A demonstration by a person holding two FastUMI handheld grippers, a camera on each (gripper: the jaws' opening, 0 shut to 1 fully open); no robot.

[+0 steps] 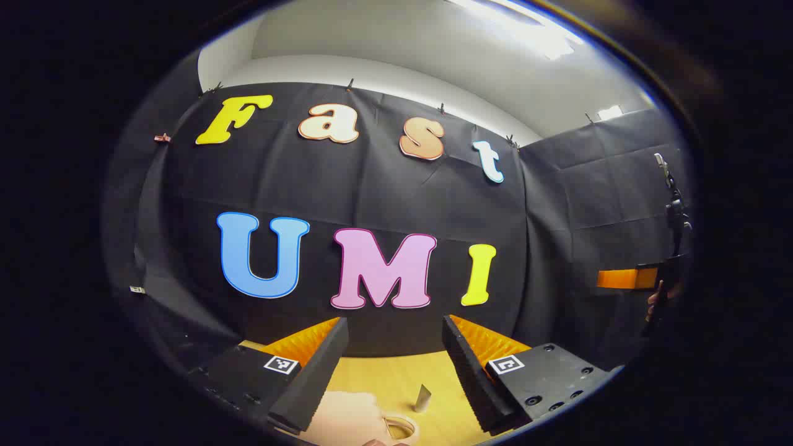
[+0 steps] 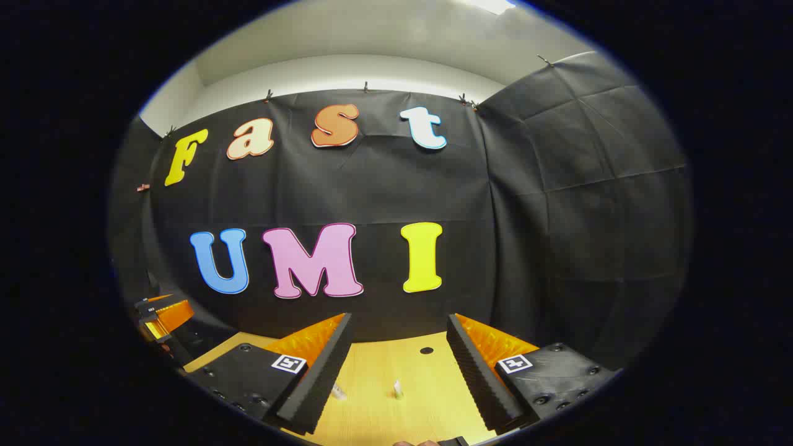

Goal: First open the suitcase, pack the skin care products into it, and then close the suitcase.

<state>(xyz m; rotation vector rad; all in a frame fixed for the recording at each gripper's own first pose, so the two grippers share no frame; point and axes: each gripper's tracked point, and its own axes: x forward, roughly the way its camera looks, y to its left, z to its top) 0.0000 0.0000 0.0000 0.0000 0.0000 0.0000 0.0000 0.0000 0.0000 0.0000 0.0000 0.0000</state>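
My left gripper (image 1: 394, 371) is raised over the wooden table (image 1: 384, 371), fingers spread wide with nothing between them. Below, at the table's near edge, lies a pale pink thing (image 1: 347, 418) with a round handle-like loop; I cannot tell if it is the suitcase. A small silvery tube (image 1: 422, 398) stands just beyond it. My right gripper (image 2: 399, 371) is likewise held apart over the table, with two small skin care items (image 2: 398, 389) standing on bare wood between its fingers. Square coded markers sit on the gripper bodies
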